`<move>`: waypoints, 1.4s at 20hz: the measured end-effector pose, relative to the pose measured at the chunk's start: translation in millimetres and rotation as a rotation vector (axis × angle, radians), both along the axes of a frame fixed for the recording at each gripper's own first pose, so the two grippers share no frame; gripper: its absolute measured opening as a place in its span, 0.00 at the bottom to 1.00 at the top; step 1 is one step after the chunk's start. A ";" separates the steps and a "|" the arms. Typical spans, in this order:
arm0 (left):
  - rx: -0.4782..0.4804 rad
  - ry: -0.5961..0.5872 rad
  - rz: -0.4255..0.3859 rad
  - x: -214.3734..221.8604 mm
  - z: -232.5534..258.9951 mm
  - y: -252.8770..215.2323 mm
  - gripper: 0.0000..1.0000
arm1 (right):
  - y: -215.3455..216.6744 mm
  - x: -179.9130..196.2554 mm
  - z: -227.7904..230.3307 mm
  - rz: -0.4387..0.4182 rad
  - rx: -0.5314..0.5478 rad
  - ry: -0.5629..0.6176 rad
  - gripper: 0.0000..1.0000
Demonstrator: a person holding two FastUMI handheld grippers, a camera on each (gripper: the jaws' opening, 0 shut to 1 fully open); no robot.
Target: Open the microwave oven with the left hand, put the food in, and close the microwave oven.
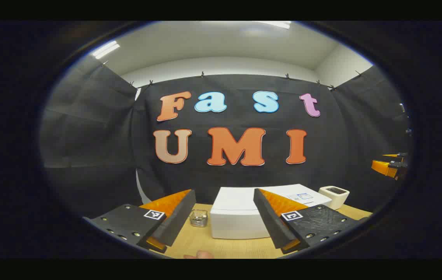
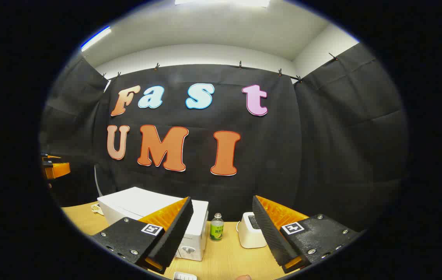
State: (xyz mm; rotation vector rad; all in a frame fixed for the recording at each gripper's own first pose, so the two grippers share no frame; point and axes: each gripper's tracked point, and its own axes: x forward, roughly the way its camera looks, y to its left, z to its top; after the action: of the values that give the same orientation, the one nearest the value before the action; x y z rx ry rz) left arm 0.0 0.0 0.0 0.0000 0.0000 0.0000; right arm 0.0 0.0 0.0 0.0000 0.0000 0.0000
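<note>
We see the boxy white microwave oven [image 1: 240, 217] with its door shut, standing on the pale wooden table [image 1: 221, 245] beyond our left gripper [image 1: 224, 217], whose fingers are spread apart, empty. Our right gripper [image 2: 222, 229] likewise gapes, framing a small green bottle [image 2: 217, 227] beside a white toaster [image 2: 251, 230].

A glass jar [image 1: 198, 217] stands close beside the microwave [image 1: 236, 217], open tabletop [image 1: 224, 247] in front.

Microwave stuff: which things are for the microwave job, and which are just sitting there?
For the job:
microwave oven, door shut
left tongs, open
right tongs, open

Just sitting there:
small glass
green bottle
toaster
</note>
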 end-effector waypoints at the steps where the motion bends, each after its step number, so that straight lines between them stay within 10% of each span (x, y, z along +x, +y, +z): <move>1: 0.008 -0.003 -0.004 -0.7 0.7 -3.0 0.92 | -0.5 0.4 -0.9 -0.003 0.003 0.004 0.95; 28: -0.037 -0.003 -0.172 10.2 -55.6 -131.4 0.96 | -27.7 -10.7 -19.3 -0.015 0.025 0.050 0.95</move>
State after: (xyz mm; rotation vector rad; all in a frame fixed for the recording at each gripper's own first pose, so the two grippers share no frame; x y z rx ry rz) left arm 10.2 -131.4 -55.6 -0.0370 -0.0030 -0.1719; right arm -10.7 -27.7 -19.3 0.0254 0.0500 -0.0153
